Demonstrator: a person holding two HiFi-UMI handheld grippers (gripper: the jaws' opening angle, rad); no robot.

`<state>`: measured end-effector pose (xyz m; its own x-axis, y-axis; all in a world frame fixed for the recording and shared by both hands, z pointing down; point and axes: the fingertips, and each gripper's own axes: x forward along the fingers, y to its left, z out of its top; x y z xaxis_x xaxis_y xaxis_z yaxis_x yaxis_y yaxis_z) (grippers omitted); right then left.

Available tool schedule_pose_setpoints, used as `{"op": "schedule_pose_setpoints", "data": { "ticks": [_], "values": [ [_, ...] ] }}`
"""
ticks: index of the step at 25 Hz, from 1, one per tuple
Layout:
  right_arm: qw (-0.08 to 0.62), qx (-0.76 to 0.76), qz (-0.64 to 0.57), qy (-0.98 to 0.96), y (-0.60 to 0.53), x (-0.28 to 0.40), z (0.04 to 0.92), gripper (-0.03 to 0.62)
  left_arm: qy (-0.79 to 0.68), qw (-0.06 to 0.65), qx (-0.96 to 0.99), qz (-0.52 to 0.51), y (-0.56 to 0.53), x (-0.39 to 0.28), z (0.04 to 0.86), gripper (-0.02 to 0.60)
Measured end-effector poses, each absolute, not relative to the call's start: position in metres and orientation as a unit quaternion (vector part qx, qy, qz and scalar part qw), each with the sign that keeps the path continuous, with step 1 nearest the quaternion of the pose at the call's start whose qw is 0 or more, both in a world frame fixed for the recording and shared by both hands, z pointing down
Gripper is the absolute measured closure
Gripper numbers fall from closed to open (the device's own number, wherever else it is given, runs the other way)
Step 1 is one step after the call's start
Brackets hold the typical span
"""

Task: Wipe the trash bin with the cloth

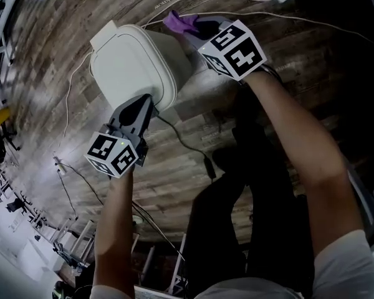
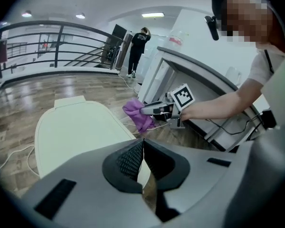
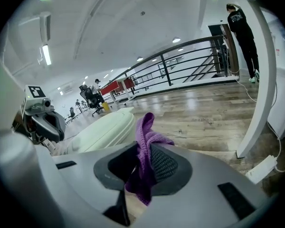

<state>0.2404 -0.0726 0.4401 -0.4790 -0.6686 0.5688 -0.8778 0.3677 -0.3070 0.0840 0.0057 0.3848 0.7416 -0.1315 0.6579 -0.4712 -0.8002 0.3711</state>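
Head view: a smooth, rounded cream plastic trash bin (image 1: 131,61) on the wood-plank floor (image 1: 43,73), with a fuzzy purple cloth (image 1: 177,22) at the bin's far edge. Left gripper view: the left gripper (image 2: 142,144) has its ribbed pads pressed together, seemingly on the bin's lid rim. Right gripper view: the right gripper (image 3: 143,163) is pinching the crumpled cloth, and the bin lies just beyond.

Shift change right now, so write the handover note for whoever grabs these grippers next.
Left gripper: fingers closed at the near rim of the white trash bin; whether they pinch the rim is unclear.
Right gripper: shut on the purple cloth, held at the bin's far edge.
The bin stands closed on the wooden floor.
Done: cloth is in grip and at the bin.
Left: wipe the top and sides; how much is already wiped cannot be judged.
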Motion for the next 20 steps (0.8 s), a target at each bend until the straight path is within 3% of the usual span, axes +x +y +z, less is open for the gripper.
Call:
{"op": "schedule_pose_setpoints", "data": {
  "ticks": [20],
  "values": [
    [0.034, 0.403, 0.23, -0.885, -0.154, 0.193, 0.491, 0.505, -0.116, 0.118, 0.889, 0.427, -0.05, 0.107, 0.422, 0.578]
  ]
}}
